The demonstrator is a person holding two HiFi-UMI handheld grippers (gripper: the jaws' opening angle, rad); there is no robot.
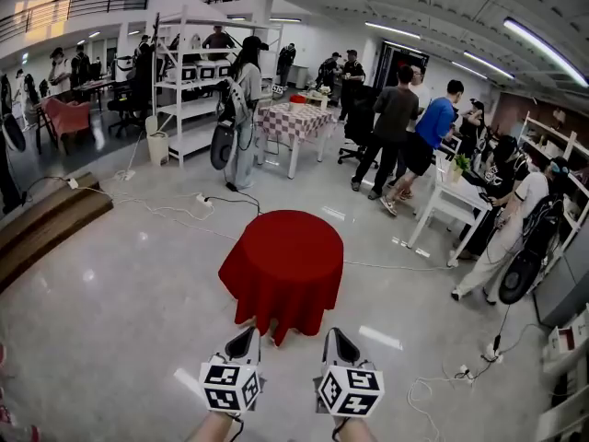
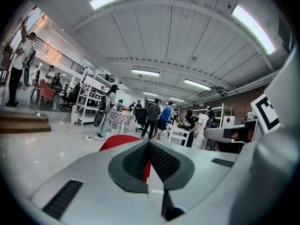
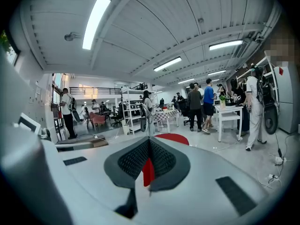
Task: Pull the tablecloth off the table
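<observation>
Two grippers, left (image 1: 245, 332) and right (image 1: 337, 335), are shown side by side, jaws pressed fully together and nothing held. Just ahead of both tips, the red tablecloth (image 1: 285, 263) is draped over a round bench, its hem hanging low above the glossy grey floor (image 1: 101, 320). Cables (image 1: 156, 212) trail ahead-left. A white bench (image 1: 449, 205) and standing people (image 1: 396, 127) are placed ahead-right, and a shelving rack (image 1: 193, 90) far ahead-left. Marker cubes (image 1: 230, 385) are shown whole only in the head view. Red cloth glimpsed beneath the closed tips appears only in the gripper views.
</observation>
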